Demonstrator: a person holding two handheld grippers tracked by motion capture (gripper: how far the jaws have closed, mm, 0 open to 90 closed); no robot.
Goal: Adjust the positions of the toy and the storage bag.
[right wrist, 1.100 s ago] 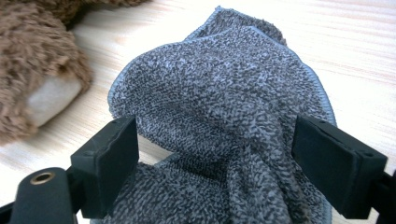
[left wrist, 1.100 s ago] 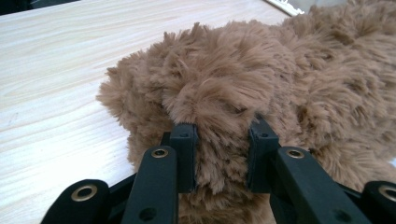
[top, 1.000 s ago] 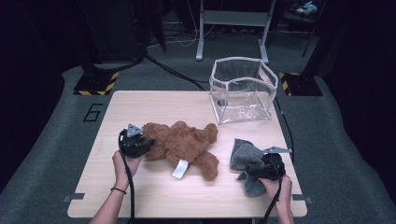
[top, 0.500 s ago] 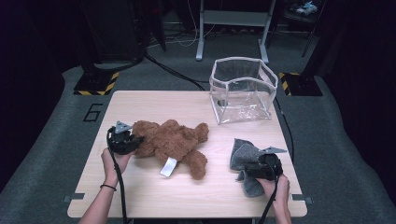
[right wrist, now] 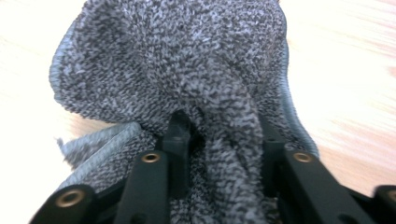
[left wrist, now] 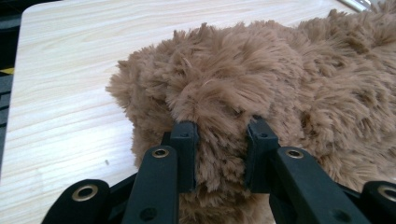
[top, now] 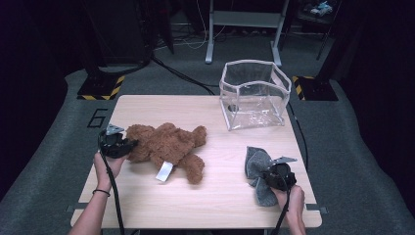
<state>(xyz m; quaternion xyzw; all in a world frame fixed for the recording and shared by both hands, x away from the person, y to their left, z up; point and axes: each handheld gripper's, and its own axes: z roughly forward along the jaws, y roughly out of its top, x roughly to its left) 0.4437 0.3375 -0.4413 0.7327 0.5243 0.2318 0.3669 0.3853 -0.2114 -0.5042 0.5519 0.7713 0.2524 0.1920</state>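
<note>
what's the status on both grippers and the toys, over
Left gripper shut on the brown teddy bear. Right gripper, jaws just closing, shut on the grey cloth. Clear bag open at the table's far side, path unobstructed.

One teddy bear (top: 166, 147), one grey cloth (top: 258, 169), one clear box (top: 253, 95).

A light wooden table (top: 147, 110) carries a brown teddy bear (top: 169, 147), a grey cloth (top: 257, 164) and a clear plastic bin (top: 254, 95).

high: above, looking forward-down on table (top: 205, 196); tool views: close, perhaps downward; share tabletop
</note>
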